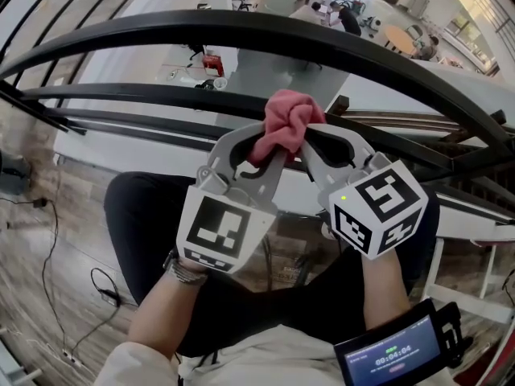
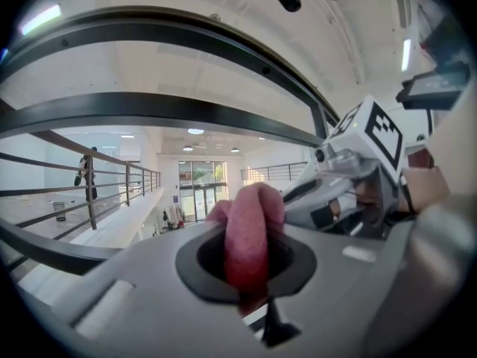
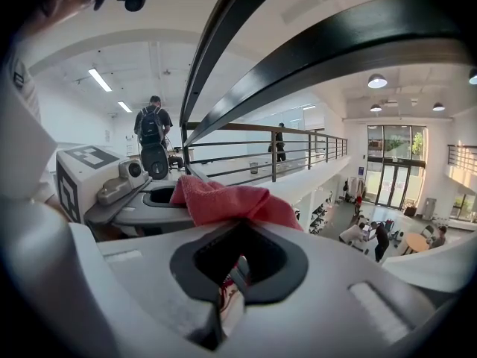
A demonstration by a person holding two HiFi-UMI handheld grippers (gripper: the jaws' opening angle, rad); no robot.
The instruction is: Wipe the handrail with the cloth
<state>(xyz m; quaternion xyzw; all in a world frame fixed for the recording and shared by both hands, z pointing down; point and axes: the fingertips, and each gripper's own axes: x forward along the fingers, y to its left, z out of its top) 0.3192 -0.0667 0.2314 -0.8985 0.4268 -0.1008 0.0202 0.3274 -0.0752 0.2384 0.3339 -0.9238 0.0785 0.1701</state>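
Cloth: the pink cloth [image 1: 283, 123] is bunched between the two gripper tips, in front of the person and short of the railing.
Left gripper: the left gripper [image 1: 268, 151] has its jaws closed on the cloth. Its own view shows a fold of cloth running through the gap between them and out over the tips.
Right gripper: the right gripper [image 1: 314, 145] has its jaws together at the tips, and the cloth's edge seems pinched there. The rest of the cloth drapes towards the left gripper.
Handrail: the dark handrail [image 1: 241, 30] arcs from side to side across the top of the head view, with thinner bars below it.
Direction: the rail lies ahead of and above the cloth. In both gripper views it passes overhead with open air between it and the cloth.
Long axis: it runs left to right, so a wipe would probably run sideways along the curve.
Contact: the cloth overlaps a lower bar in the head view, but touch cannot be told. There is none with the top rail.
Nearer hand: neither, since both tips meet at the cloth about level.
Next move, judged: lift and push forward until the cloth sits on the rail.
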